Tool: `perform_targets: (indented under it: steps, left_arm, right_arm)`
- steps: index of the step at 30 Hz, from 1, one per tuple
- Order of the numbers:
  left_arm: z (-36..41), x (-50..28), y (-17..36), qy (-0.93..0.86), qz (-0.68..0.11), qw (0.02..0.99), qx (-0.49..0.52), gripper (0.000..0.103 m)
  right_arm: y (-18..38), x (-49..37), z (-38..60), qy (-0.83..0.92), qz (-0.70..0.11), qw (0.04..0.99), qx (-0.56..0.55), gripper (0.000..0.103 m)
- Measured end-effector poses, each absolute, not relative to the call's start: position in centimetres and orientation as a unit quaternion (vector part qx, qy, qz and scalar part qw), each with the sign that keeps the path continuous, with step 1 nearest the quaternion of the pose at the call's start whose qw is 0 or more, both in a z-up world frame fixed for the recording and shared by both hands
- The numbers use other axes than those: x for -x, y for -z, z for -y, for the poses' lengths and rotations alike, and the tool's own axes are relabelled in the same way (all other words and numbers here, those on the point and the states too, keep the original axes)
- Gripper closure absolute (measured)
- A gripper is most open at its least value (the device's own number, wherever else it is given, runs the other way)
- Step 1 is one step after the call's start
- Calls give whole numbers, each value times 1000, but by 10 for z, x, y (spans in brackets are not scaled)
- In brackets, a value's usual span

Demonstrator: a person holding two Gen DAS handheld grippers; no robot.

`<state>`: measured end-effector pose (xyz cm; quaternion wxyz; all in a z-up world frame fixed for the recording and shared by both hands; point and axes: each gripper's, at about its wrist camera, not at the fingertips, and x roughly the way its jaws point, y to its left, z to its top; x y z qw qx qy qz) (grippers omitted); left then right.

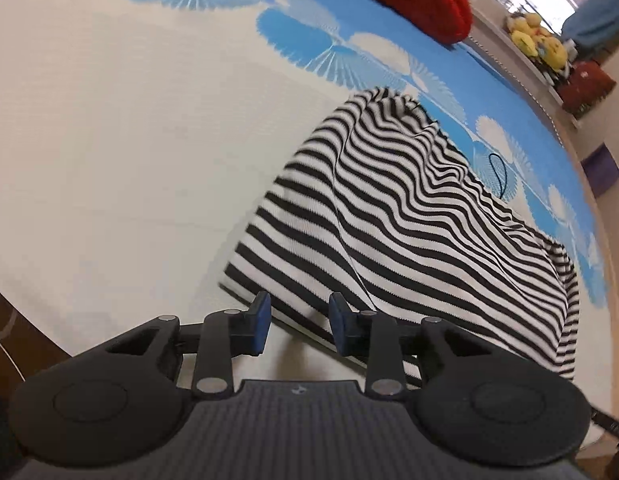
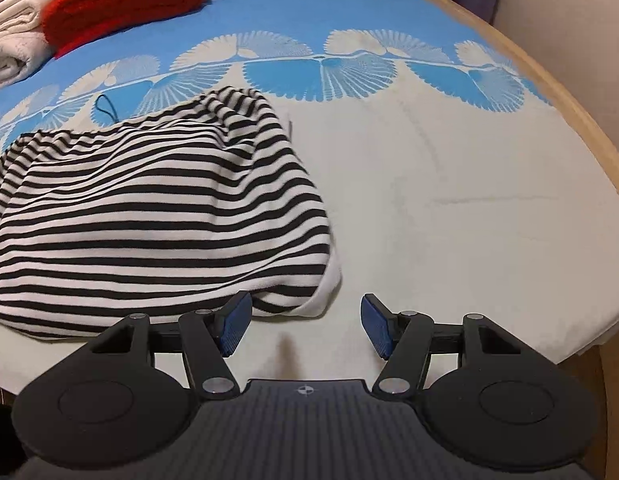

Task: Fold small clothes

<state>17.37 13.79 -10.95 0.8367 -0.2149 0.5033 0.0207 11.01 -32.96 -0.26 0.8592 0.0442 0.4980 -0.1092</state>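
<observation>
A black-and-white striped garment [image 1: 409, 220] lies rumpled and partly folded on a white cloth with blue fan prints [image 1: 109, 140]. My left gripper [image 1: 299, 322] hovers at its near edge. Its blue pads [image 1: 261, 320] stand apart, with the striped hem passing below the gap and nothing pinched. In the right wrist view the same garment [image 2: 149, 208] fills the left half. My right gripper [image 2: 305, 326] is open wide just in front of the garment's near right corner, with only bare cloth [image 2: 469, 200] between its fingers.
A folded red textile [image 2: 121, 0] and folded white towels [image 2: 9, 40] sit at the far left. A loose black thread loop [image 2: 105, 106] lies behind the garment. The wooden table rim [image 2: 589, 120] curves along the right. Yellow plush toys [image 1: 537, 40] sit on a shelf beyond.
</observation>
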Motion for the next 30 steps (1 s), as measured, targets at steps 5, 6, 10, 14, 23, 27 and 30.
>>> perform_targets:
  steps: [5,6,10,14,23,27,30]
  left_arm:
    - [-143,-182,133,-61,-522,803,279,52]
    - [-145,-182,136,-76,-522,798,291,46]
    - [-153,-183,143,-103,-506,789,332,47]
    - [-147,-189,143,-100,-502,797,323,52]
    - [-97,-189,105,-100,-457,872,141,94]
    - [-55,-188,68,-106,-427,896,57,95]
    - [17,-183,27,-64,-364,929,-30,95]
  right_arm:
    - [5,-111,341,117,-499,856,-61,41]
    - [5,-110,342,118,-499,856,-64,41]
    - [2,-109,345,118,-493,859,-71,41]
    - [2,-109,348,123,-493,858,-70,41]
    - [-10,-106,358,179,-452,871,-74,41]
    - [-37,-90,385,252,-371,887,-112,41]
    - [-56,-76,406,295,-308,895,-132,41]
